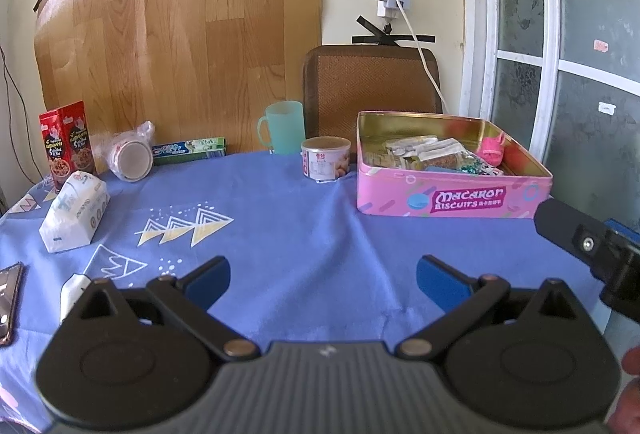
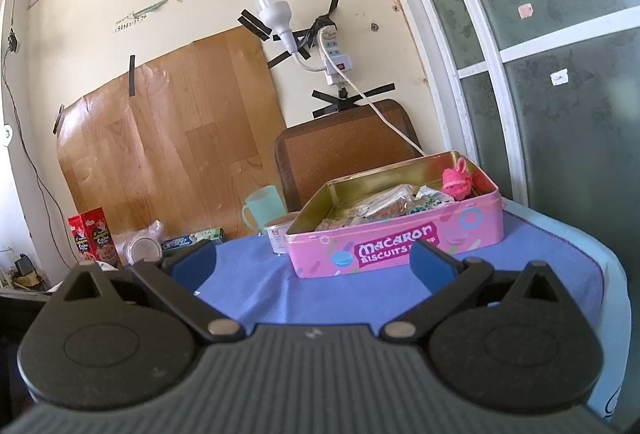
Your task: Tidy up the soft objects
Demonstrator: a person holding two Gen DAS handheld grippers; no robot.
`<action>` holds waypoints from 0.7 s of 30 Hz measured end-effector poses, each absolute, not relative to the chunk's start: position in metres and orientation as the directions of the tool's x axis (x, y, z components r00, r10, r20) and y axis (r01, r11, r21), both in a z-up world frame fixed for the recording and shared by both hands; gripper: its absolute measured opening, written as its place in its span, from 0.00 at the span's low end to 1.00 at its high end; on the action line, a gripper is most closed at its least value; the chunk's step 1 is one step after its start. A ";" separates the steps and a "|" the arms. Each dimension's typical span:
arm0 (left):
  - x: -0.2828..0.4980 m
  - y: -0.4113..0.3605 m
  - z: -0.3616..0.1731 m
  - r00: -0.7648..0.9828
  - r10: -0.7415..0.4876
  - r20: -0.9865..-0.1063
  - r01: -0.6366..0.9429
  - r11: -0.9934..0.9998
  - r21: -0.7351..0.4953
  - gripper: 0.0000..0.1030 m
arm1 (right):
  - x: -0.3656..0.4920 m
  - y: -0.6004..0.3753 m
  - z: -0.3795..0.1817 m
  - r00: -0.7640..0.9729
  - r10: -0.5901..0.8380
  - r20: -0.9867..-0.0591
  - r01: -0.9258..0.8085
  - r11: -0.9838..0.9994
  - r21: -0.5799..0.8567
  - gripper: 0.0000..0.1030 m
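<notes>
Left wrist view shows the left gripper (image 1: pixel 323 280) low over the blue patterned tablecloth (image 1: pixel 280 218), its two blue-padded fingers (image 1: pixel 210 280) spread wide with nothing between them. The open pink rectangular biscuit tin (image 1: pixel 452 200) sits ahead and to the right of it, well apart, near the table's right edge; inside lie clear plastic snack packets (image 1: pixel 424 150) and, in the far right corner, a small pink fluffy soft toy (image 1: pixel 491 148). A white plastic-wrapped tissue pack (image 1: pixel 74 212) (the only other soft-looking item on the cloth) lies ahead and far to the left, near a red printed snack box (image 1: pixel 66 142). A pale green plastic mug (image 1: pixel 283 128) and a small round white can (image 1: pixel 326 158) stand at the back, the can just left of the tin. The right gripper (image 1: pixel 588 246) enters at the right edge, just in front of the tin's near right corner. In the right wrist view, that right gripper (image 2: pixel 314 264) is tilted, held above the table's near edge, its blue pads (image 2: pixel 434 266) also parted and empty; the tin (image 2: pixel 400 246) lies close ahead, slightly right of centre, with the pink toy (image 2: pixel 458 180) at its far right corner.
</notes>
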State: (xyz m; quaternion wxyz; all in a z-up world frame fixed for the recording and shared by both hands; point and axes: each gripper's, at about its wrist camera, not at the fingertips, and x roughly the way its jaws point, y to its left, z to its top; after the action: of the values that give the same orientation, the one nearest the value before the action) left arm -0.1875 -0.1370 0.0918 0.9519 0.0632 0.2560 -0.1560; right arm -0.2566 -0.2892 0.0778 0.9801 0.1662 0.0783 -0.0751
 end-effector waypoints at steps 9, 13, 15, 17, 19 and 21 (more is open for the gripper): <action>-0.188 -0.138 0.093 0.825 -0.260 -0.502 0.325 0.945 0.045 1.00 | -0.256 -0.289 0.078 0.976 -0.122 -0.179 0.174 0.933 0.314 1.00; -0.188 -0.138 0.093 0.826 -0.259 -0.501 0.323 0.945 0.044 1.00 | -0.256 -0.289 0.078 0.977 -0.120 -0.176 0.171 0.935 0.312 1.00; -0.188 -0.138 0.093 0.826 -0.259 -0.501 0.323 0.945 0.045 1.00 | -0.256 -0.289 0.078 0.977 -0.118 -0.177 0.169 0.935 0.312 1.00; -0.188 -0.138 0.093 0.825 -0.258 -0.502 0.323 0.946 0.044 1.00 | -0.256 -0.289 0.078 0.977 -0.118 -0.178 0.169 0.935 0.312 1.00; -0.188 -0.139 0.093 0.826 -0.258 -0.501 0.322 0.946 0.044 1.00 | -0.256 -0.289 0.078 0.977 -0.118 -0.177 0.169 0.935 0.312 1.00; -0.188 -0.139 0.094 0.831 -0.254 -0.495 0.319 0.946 0.050 1.00 | -0.256 -0.289 0.078 0.977 -0.118 -0.176 0.169 0.935 0.310 1.00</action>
State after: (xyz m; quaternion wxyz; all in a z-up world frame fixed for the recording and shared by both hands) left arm -0.1883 -0.1388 0.0940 0.9545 0.0655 0.2492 -0.1502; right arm -0.2556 -0.2890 0.0777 0.9807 0.1640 0.0775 -0.0733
